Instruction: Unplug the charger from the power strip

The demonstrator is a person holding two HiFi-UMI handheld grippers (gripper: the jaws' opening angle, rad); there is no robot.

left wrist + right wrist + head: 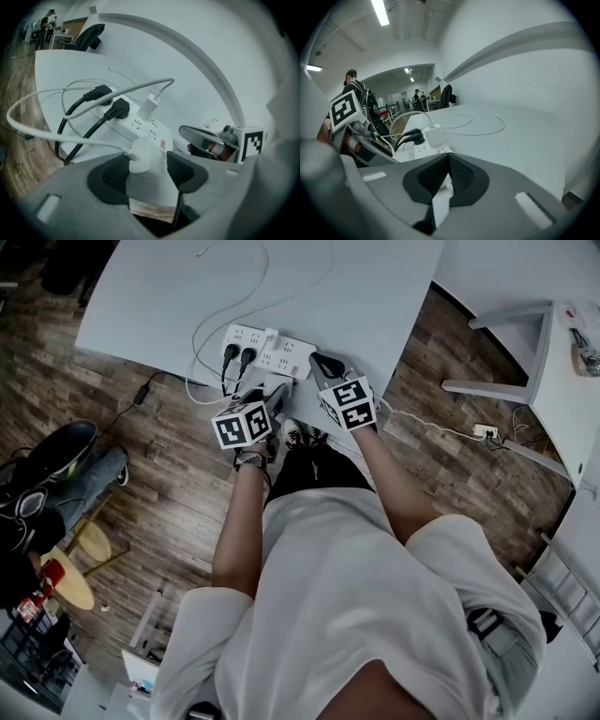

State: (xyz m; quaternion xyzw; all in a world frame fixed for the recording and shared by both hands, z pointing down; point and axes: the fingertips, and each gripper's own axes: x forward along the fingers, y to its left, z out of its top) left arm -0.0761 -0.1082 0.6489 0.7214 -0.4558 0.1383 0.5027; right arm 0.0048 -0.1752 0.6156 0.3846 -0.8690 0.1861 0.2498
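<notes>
Item: white charger (143,157). Out of power strip (140,123), lying at near table (511,126) edge, between left gripper (149,169) jaws.
Left gripper: jaws apart, pads off charger.
Right gripper (447,176): pinched on strip cord (440,201), apparently.
Second charger (149,105): plugged in.
Status: unplugging apparently done; withdrawal left.

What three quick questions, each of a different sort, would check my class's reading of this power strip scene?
1. True or false: both black plugs sit in the power strip.
2. How many white chargers stand plugged into the strip? A) none B) one C) two
3. Fill in: between the left gripper's jaws lies a white ____.
Key: 1 true; 2 B, the plugged charger; 3 charger.
</notes>
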